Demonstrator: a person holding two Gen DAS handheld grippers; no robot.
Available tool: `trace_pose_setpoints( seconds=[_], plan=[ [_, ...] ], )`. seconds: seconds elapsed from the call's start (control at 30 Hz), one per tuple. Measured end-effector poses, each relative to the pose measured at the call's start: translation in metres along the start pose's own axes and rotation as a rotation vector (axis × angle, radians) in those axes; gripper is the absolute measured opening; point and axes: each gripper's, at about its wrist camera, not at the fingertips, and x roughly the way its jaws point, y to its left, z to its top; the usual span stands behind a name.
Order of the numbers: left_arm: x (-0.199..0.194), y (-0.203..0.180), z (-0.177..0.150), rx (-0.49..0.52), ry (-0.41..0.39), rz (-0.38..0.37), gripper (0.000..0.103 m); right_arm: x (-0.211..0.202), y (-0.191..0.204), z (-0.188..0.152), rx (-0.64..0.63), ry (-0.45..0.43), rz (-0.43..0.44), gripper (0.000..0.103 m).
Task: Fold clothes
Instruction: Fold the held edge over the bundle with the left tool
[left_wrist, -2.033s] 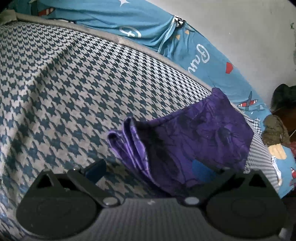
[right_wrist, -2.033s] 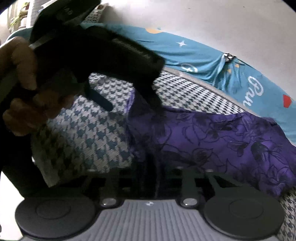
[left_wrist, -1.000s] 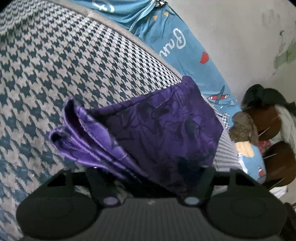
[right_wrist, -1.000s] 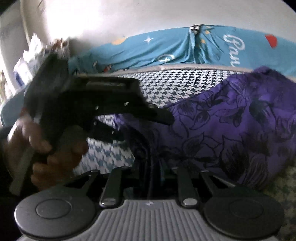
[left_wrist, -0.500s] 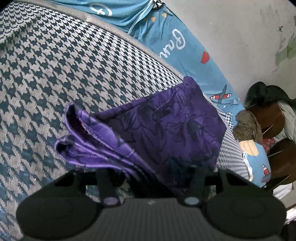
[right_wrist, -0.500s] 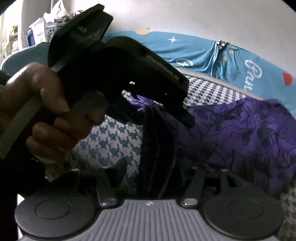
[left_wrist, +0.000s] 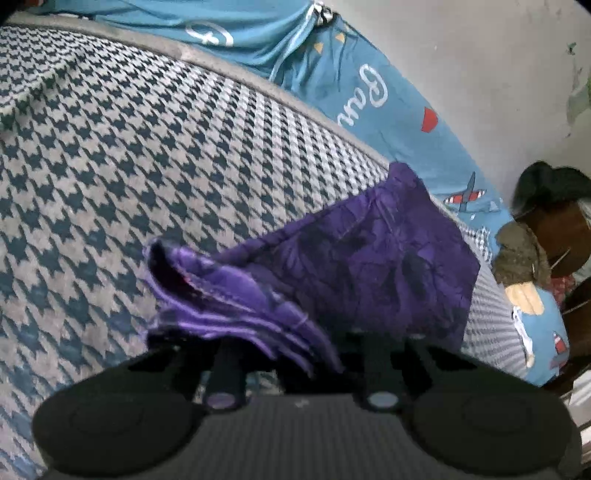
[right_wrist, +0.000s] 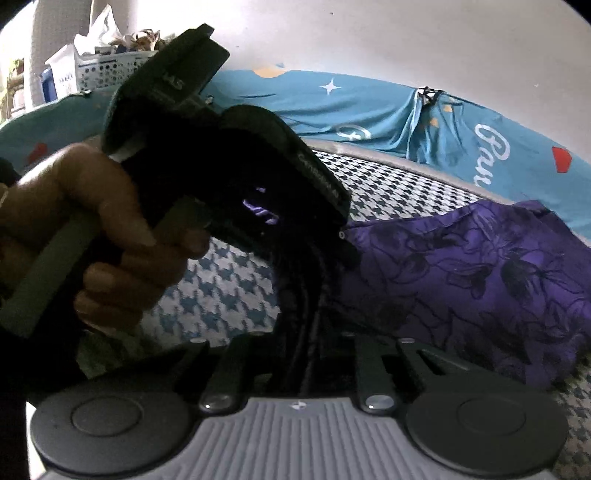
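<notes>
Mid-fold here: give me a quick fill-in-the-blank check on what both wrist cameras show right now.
1. The garment pinched by both grippers is ____ with a dark floral print.
2. It lies on a mat with a ____ pattern.
3. In the right wrist view, a hand grips the handle of the ____ gripper.
4. The right gripper is ____ on a bunched edge of the garment.

Missing words: purple; houndstooth; left; shut
</notes>
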Motion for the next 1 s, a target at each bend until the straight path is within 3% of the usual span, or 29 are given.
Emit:
trace_pose_setpoints(
  seconds=[0.17,0.6,0.87,1.0],
  plan=[
    [-0.017,0.007,0.008,-0.041,-0.044,-0.024,0.017,-0.002,-0.001,0.008,0.034,-0.019,0.05,0.016],
    [-0.068,0.054,0.048,-0.068,-0.132,0.057,0.017,0.033,0.031,0.059,0.124,-0.07,0.201,0.016],
    [-0.093,0.097,0.083,-0.106,-0.174,0.157,0.017,0.072,0.062,0.091,0.209,-0.059,0.352,0.016],
    [-0.096,0.112,0.089,-0.14,-0.183,0.225,0.019,0.093,0.074,0.093,0.209,-0.028,0.362,0.019]
  ],
)
